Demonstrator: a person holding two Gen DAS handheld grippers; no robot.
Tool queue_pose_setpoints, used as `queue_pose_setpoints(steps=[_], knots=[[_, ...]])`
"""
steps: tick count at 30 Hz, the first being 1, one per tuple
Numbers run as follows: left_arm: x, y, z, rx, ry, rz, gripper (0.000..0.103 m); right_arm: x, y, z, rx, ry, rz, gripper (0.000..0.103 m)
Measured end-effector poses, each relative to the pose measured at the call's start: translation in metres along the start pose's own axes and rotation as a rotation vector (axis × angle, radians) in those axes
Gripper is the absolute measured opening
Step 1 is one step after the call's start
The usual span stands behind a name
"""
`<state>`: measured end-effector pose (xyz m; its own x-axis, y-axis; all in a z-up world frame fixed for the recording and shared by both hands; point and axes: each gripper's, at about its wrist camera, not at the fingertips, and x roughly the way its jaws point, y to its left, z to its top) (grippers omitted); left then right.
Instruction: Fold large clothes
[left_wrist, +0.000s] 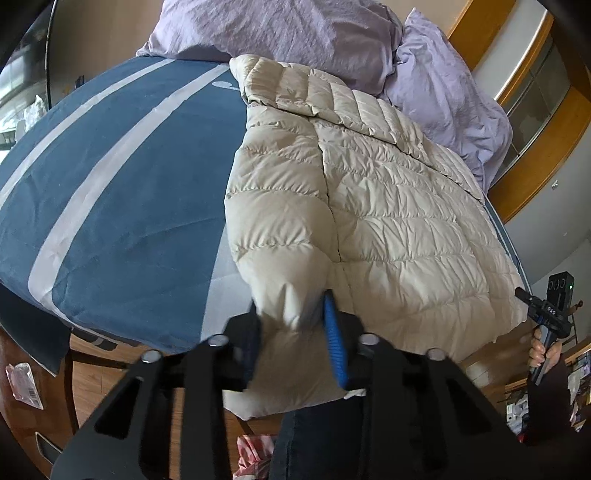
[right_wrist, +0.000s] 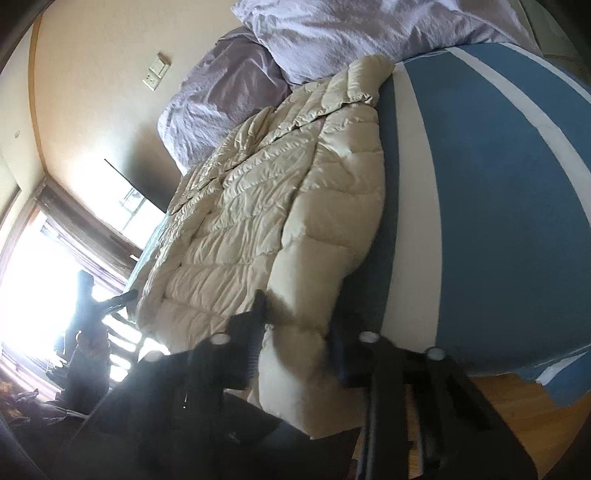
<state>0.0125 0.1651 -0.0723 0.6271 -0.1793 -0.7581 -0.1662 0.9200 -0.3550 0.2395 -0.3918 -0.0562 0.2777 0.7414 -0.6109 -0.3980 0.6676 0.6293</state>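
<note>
Folding step: the first long fold looks under way; the cream puffer jacket (left_wrist: 388, 206) lies spread along one side of the bed, with its near hem hanging off the edge towards the person.
Jacket position: it rests on the blue striped bedcover (left_wrist: 122, 206), its far end touching the lilac pillows (left_wrist: 280, 33) at the head of the bed.
Left gripper (left_wrist: 295, 325): clenched on the jacket, with padded fabric bulging between the black finger and the blue-padded finger (left_wrist: 336, 347) at the near corner of the left-hand edge.
Right gripper (right_wrist: 299, 332): fabric of the hem fills the gap between its fingers, so it appears to be grasping the jacket too, though blur softens the contact.
Puzzle: in the left wrist view a gripper held in a hand shows well apart at the right, beside the jacket's other corner; I cannot tell how that squares with the right wrist view.
Next move, as I judge it: lift the held hem clear of the bed edge and carry it up towards the collar, keeping both corners level so the slippery shell does not slide.
</note>
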Motion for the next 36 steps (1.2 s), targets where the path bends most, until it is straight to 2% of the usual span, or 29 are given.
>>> queue_pose_setpoints(steps=[6, 15, 25, 36], knots=[[-0.003, -0.006, 0.0, -0.004, -0.01, 0.009, 0.011, -0.002, 0.003, 0.002, -0.014, -0.007, -0.028, 0.009], [-0.04, -0.019, 0.031, -0.002, -0.147, -0.018, 0.005, -0.025, 0.022, 0.032, -0.054, -0.103, -0.084, 0.006], [-0.045, -0.03, 0.099, -0.028, -0.248, -0.003, 0.004, -0.02, 0.052, 0.092, -0.114, -0.155, -0.192, 0.006], [-0.009, -0.034, 0.183, -0.078, -0.266, 0.041, 0.004, 0.016, 0.044, 0.174, -0.044, -0.163, -0.221, 0.006]])
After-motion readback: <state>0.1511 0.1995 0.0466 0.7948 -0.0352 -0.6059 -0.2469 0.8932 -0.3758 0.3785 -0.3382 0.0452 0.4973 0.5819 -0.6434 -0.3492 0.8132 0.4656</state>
